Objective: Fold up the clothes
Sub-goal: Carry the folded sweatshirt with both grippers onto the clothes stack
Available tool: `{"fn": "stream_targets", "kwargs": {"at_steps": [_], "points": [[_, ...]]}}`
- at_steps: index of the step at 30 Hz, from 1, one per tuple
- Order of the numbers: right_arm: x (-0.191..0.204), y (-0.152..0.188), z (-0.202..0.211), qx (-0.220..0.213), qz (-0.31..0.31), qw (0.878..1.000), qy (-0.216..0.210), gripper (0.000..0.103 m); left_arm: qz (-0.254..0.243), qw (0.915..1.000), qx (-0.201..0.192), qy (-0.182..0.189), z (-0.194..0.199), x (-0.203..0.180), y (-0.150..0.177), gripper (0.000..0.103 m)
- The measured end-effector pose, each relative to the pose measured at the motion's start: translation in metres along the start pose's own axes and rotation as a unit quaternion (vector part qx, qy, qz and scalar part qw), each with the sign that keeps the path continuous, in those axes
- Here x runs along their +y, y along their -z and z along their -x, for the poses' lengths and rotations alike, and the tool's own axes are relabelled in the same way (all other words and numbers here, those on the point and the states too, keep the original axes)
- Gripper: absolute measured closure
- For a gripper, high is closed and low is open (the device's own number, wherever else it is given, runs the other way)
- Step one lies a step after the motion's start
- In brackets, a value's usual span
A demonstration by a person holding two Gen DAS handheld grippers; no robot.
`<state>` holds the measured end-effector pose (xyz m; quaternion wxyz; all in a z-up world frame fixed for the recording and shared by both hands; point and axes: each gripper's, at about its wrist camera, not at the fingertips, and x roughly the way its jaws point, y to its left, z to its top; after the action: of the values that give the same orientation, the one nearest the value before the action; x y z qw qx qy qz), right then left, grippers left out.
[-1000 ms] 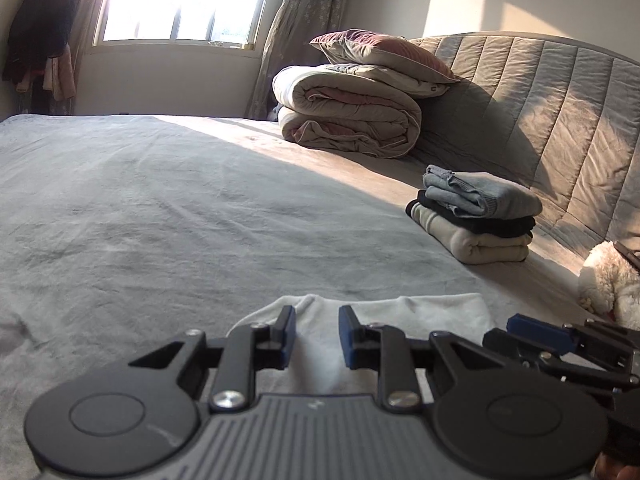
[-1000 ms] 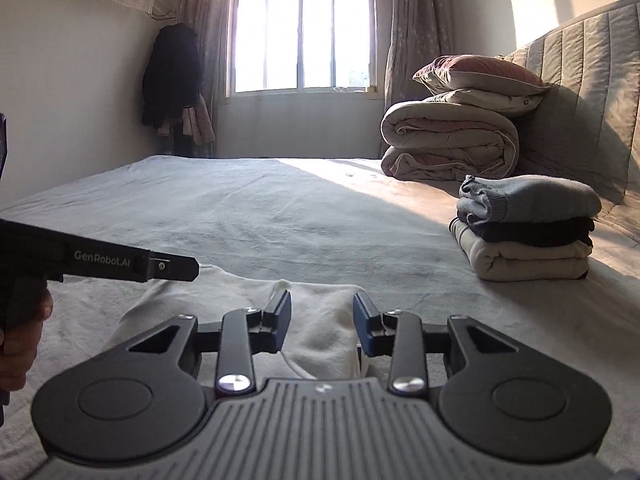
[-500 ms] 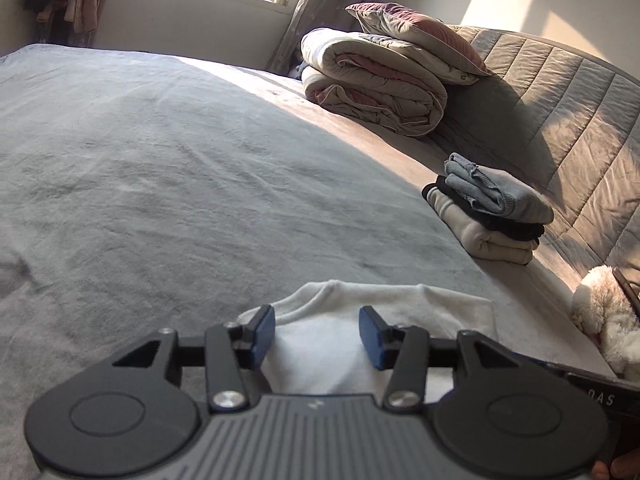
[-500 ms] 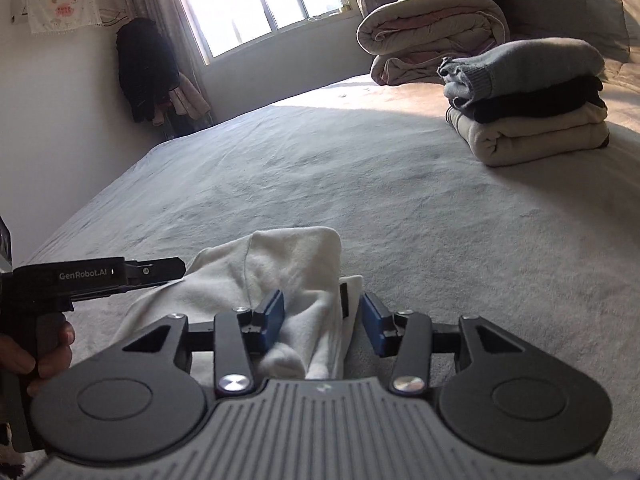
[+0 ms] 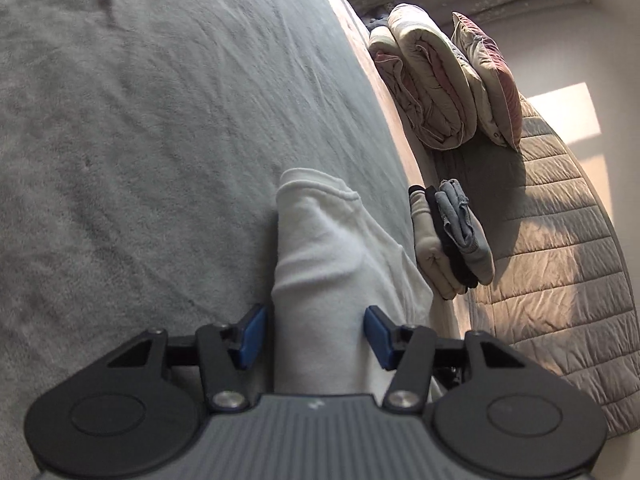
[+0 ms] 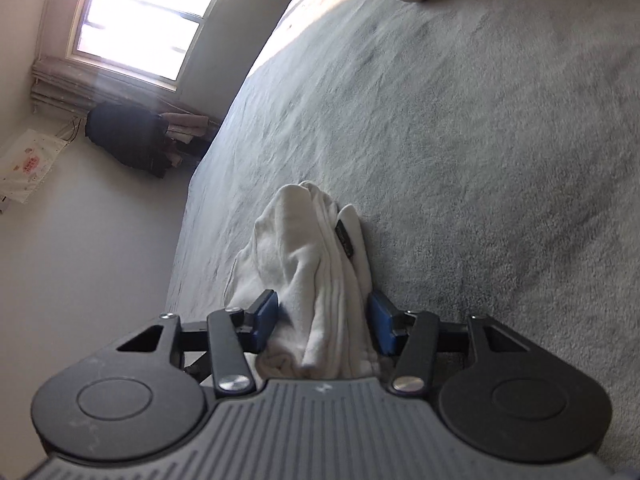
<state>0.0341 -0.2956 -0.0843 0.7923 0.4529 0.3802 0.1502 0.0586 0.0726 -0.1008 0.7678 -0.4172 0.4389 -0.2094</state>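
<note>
The white garment point(image 5: 320, 264) lies folded thick on the grey bed point(image 5: 140, 140), its long axis running up the middle of each wrist frame, straight away from the fingers. In the left view the left gripper point(image 5: 315, 336) straddles the near end, jaws about half open and closing; the blue pads stand beside the cloth, seemingly not yet pressing. In the right view the right gripper point(image 6: 324, 326) frames the bundled other end the same way, half open, pads at the fabric's flanks without squeezing it. Both hands seem equally near. A stack of folded clothes point(image 5: 448, 240) waits right of centre.
</note>
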Motion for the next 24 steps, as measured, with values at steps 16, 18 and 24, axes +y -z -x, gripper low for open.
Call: {"fn": "stream_targets", "kwargs": {"at_steps": [16, 18, 24], "points": [[0.047, -0.042, 0.049, -0.072, -0.022, 0.996, -0.049, 0.069, -0.066, 0.9962, -0.050, 0.027, -0.016, -0.112, -0.020, 0.071], [0.051, -0.065, 0.060, -0.083, -0.017, 0.995, -0.054, 0.069, -0.081, 0.9947, -0.052, 0.036, -0.026, -0.137, -0.027, 0.071], [0.054, -0.145, 0.095, -0.116, 0.005, 0.991, -0.062, 0.069, -0.108, 0.9906, -0.053, 0.066, -0.071, -0.205, -0.044, 0.071]]}}
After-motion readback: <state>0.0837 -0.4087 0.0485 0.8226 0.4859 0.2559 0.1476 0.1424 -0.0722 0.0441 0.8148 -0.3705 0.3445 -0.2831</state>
